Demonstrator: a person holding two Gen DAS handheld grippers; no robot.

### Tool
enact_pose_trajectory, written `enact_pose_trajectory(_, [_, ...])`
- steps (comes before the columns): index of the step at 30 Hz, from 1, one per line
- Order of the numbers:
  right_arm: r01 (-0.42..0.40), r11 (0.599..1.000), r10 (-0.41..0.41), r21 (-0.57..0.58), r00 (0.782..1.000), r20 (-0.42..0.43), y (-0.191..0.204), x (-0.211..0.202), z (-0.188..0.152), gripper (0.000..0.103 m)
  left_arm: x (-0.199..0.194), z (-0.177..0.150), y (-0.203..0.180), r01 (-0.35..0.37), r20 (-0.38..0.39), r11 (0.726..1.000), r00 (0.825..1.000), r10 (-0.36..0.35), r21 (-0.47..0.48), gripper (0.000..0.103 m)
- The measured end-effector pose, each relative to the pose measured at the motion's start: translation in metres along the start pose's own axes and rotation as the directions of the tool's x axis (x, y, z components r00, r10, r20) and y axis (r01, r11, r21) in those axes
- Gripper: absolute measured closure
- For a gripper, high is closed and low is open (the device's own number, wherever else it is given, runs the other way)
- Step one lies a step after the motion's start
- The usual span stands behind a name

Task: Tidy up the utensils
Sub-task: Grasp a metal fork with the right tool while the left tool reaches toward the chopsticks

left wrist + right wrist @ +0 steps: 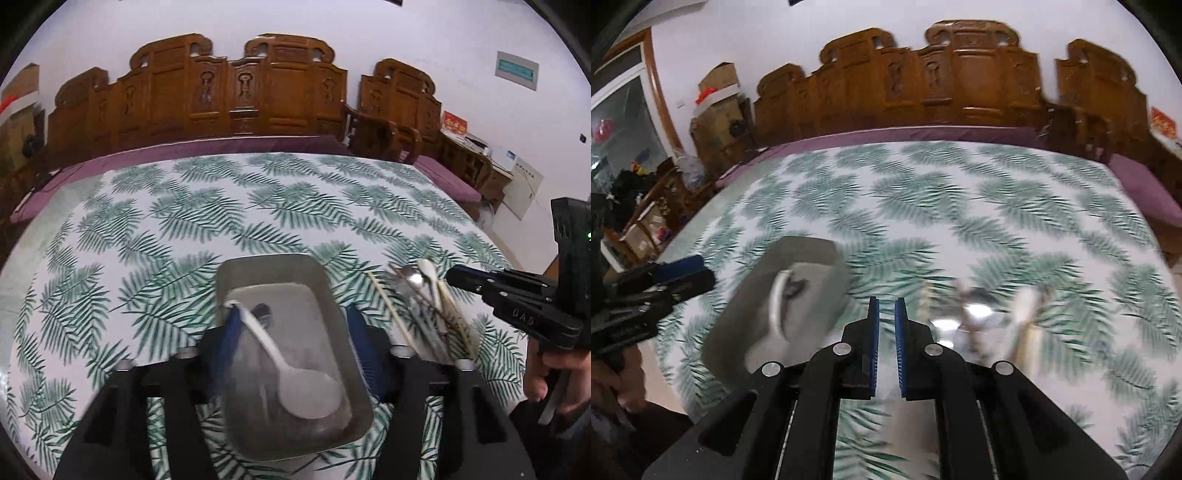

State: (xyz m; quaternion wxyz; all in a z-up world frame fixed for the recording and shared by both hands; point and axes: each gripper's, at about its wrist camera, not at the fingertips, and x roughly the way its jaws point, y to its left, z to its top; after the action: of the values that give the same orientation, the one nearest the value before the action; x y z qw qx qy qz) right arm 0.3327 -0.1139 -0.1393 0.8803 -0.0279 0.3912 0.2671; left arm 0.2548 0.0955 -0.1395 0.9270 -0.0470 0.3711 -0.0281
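While the left tool point(291, 332) hangs low over the tray point(229, 269), its blue fingers point(356, 325) are spread wide, one at each long wall of the tray, gripping nothing. Down in the tray lies the white ladle point(295, 384): bowl at the near end, handle running up and away to the far left, its tip right by the left finger. Whether that finger touches the tip, I cannot tell. Long axis runs near-right to far-left, on a slant across the tray floor.

Over on the right, the pile point(424, 299) waits on the leaf-print table point(184, 221) just beside the tray: a chopstick point(391, 310), a metal spoon point(410, 277), a white spoon point(428, 273), bowls pointing far, handles toward us.

Right tool point(886, 343) now: fingers narrow, a slim gap between them, nothing held, hovering above the table between tray and pile. That view is blurred, so the pile's details there are lost.
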Motion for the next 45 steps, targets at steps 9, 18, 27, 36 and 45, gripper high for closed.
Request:
enact_pose_trajectory(9, [0.09, 0.996, -0.09, 0.02, 0.996, 0.001, -0.052, -0.006, -0.021, 0.085, 0.009, -0.004, -0.045, 0.034, -0.002, 0.997, 0.999, -0.034, 0.065, 0.021])
enact_pose_trajectory(18, [0.035, 0.998, -0.038, -0.053, 0.997, -0.061, -0.032, 0.03, -0.031, 0.085, 0.018, -0.01, -0.067, 0.038, -0.025, 0.995, 0.999, -0.036, 0.093, 0.021])
enact_pose_trajectory(27, [0.026, 0.99, -0.051, -0.136, 0.982, -0.181, -0.018, 0.083, -0.035, 0.085, 0.023, -0.012, -0.066, 0.04, -0.04, 0.997, 0.999, -0.037, 0.07, 0.021])
enact_pose_trajectory(36, [0.074, 0.973, -0.12, -0.217, 0.971, -0.207, -0.004, 0.096, -0.04, 0.091, 0.025, -0.015, -0.07, 0.037, -0.051, 0.996, 0.998, -0.033, 0.083, 0.021])
enact_pose_trajectory(45, [0.023, 0.99, -0.051, -0.138, 0.978, -0.2, -0.017, 0.082, -0.036, 0.095, 0.029, -0.021, -0.084, 0.041, -0.068, 0.994, 0.997, -0.034, 0.103, 0.036])
